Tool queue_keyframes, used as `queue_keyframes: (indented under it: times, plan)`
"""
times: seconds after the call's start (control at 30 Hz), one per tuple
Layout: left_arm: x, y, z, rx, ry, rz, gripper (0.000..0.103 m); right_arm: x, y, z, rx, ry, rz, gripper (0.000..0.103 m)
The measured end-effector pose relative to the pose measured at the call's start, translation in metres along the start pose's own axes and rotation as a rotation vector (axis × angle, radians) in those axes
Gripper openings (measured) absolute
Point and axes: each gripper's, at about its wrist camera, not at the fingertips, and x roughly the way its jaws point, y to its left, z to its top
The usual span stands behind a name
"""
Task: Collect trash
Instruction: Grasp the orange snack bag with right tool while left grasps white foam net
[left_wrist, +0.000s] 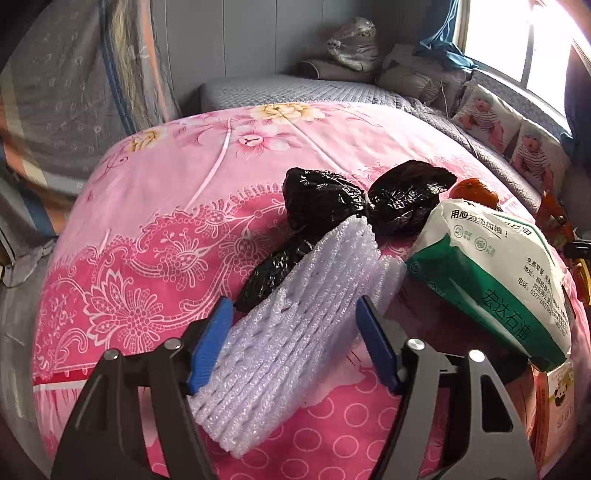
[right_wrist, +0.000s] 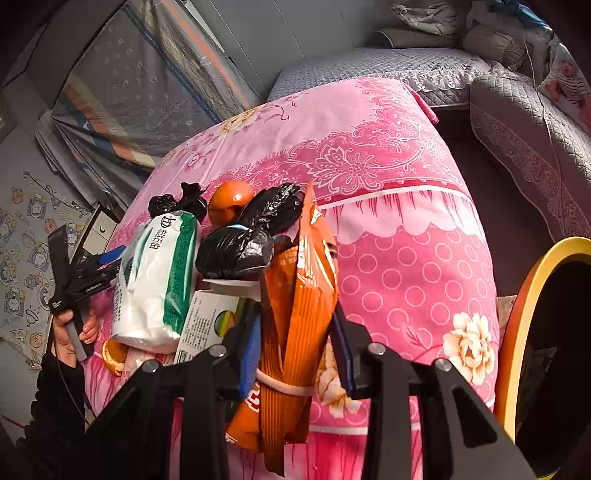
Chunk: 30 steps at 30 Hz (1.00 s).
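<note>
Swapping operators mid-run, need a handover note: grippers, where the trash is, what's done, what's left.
Left gripper: jaws around the white foam net, which seems gripped.
Right gripper: shut on the orange snack bag, lifted off the cloth.
Yellow-rimmed bin sits at the right, beside the pink-covered table.
Still on the table: black plastic bags, green-and-white tissue pack, small printed box, an orange, peel.
Done: two items picked, none visibly binned.
Left: probably drop the snack bag and foam net in the bin, then clear the rest.
</note>
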Motion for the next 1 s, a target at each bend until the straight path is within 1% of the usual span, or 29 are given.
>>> queue_keyframes:
  times: [0.07, 0.1, 0.13, 0.17, 0.3, 0.4, 0.63, 0.8, 1.0]
  plan:
    - [-0.004, 0.001, -0.003, -0.002, -0.012, -0.022, 0.042, -0.008, 0.002, -0.005, 0.001, -0.004, 0.023, 0.033]
    - [-0.006, 0.000, -0.003, 0.001, -0.016, -0.025, 0.028, -0.011, 0.005, -0.007, -0.003, -0.006, 0.031, 0.033]
    - [-0.006, -0.001, -0.003, 0.006, -0.012, -0.008, 0.015, -0.013, 0.007, -0.008, -0.007, -0.007, 0.037, 0.033]
    - [-0.006, -0.001, -0.004, 0.008, -0.004, 0.012, 0.014, -0.016, 0.009, -0.010, -0.011, -0.010, 0.044, 0.033]
    - [-0.010, 0.002, -0.009, -0.001, 0.004, 0.035, 0.011, -0.023, 0.020, -0.015, -0.022, -0.025, 0.068, 0.033]
    - [-0.023, 0.001, -0.013, -0.002, -0.024, 0.030, 0.009, -0.027, 0.023, -0.019, -0.023, -0.031, 0.073, 0.033]
    - [-0.074, -0.003, -0.027, -0.002, -0.135, 0.025, 0.009, -0.043, 0.025, -0.027, -0.024, -0.051, 0.075, 0.033]
    - [-0.117, -0.006, -0.036, -0.039, -0.238, 0.003, 0.009, -0.052, 0.025, -0.032, -0.019, -0.068, 0.081, 0.033]
    - [-0.169, -0.030, -0.040, -0.050, -0.361, -0.016, 0.009, -0.056, 0.026, -0.036, -0.007, -0.078, 0.098, 0.033]
